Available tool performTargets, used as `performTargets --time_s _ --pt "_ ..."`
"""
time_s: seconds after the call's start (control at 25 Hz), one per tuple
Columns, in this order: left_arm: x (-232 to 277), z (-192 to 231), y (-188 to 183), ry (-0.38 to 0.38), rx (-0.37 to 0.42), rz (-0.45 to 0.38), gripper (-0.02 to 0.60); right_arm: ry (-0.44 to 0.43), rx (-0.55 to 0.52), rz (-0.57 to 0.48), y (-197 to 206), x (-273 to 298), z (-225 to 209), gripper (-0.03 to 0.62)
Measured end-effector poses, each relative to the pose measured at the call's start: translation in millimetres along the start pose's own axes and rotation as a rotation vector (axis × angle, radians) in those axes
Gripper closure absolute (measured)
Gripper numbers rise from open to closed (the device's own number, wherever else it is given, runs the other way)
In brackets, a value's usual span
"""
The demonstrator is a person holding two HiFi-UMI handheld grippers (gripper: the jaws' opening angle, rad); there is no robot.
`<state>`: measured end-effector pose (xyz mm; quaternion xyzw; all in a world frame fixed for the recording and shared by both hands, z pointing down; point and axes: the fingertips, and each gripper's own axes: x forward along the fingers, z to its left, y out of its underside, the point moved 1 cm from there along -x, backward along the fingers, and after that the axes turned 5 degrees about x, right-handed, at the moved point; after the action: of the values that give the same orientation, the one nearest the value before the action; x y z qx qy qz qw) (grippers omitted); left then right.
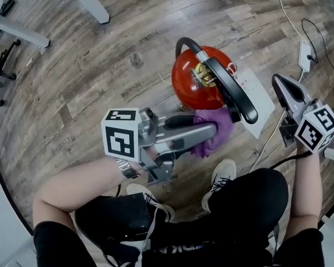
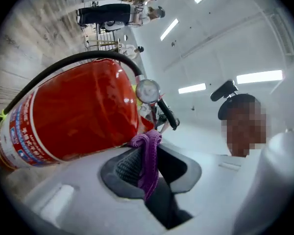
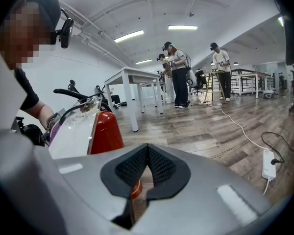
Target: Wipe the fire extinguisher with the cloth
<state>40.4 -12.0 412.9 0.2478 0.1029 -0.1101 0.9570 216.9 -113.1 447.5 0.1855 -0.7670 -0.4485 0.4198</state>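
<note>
Red extinguisher (image 1: 190,85) stands upright on the wood floor (image 1: 100,65), just ahead of the person's shoes. The left gripper (image 2: 146,153) is clamped on a purple cloth (image 1: 218,124), with a fold bunched between its pads. The cloth sits right at the extinguisher's near side, under the black hose (image 1: 236,93). The right gripper (image 3: 147,155) is squeezed closed on nothing and is held apart to the right of the extinguisher, beside a white sheet (image 1: 257,102) that leans on it. A power strip (image 1: 304,56) lies on the floor farther off.
</note>
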Motion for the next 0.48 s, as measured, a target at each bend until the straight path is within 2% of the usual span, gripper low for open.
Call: performTargets --time_s 0.08,0.16,0.4,0.48 --pt "4 -6 -6 0.022 0.011 -0.039 0.506 -0.003 -0.001 0.001 1 2 1 0.589" --pt "6 -2 -4 0.007 0.027 -0.057 0.508 -0.003 0.000 -0.003 0 2 0 0.589" --pt "7 36 16 -0.107 0.041 -0.123 0.506 0.001 0.019 -0.007 6 1 -6 0.589" --pt "5 55 27 -0.185 0.014 -0.158 0.506 0.003 0.031 0.000 13 0 -10 0.589"
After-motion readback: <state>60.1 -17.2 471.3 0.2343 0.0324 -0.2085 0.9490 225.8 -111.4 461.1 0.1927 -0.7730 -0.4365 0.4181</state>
